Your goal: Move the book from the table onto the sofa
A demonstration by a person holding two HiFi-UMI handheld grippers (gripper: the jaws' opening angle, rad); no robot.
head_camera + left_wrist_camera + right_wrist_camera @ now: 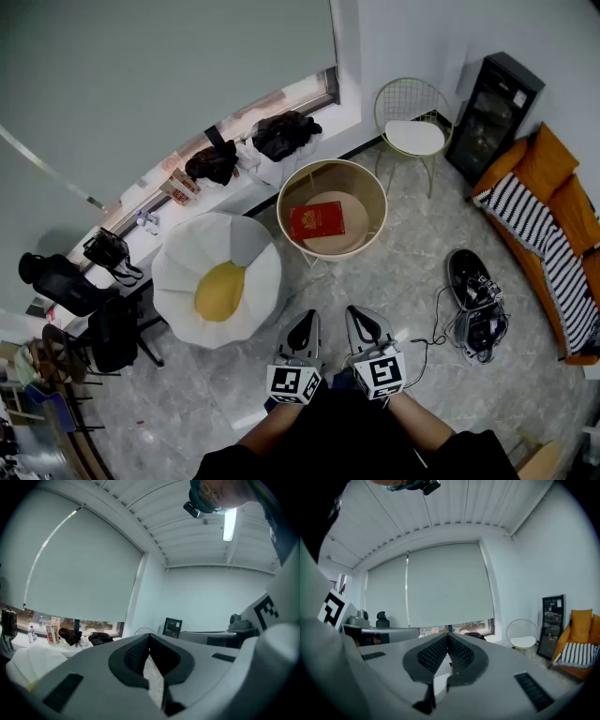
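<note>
Red book point(317, 220) lies in the round table point(380, 194); sofa point(547, 161) is well off right; left gripper point(303, 333) and right gripper point(364, 328) are both pressed together, empty; white egg seat point(217, 279) is beside the table; cable tangle point(473, 309) is on the floor by the sofa.

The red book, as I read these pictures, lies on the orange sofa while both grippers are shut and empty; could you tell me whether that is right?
Not quite: the head view shows the red book on the round table, not on the orange sofa. The rest stands: the left gripper and the right gripper are both shut and empty.
</note>
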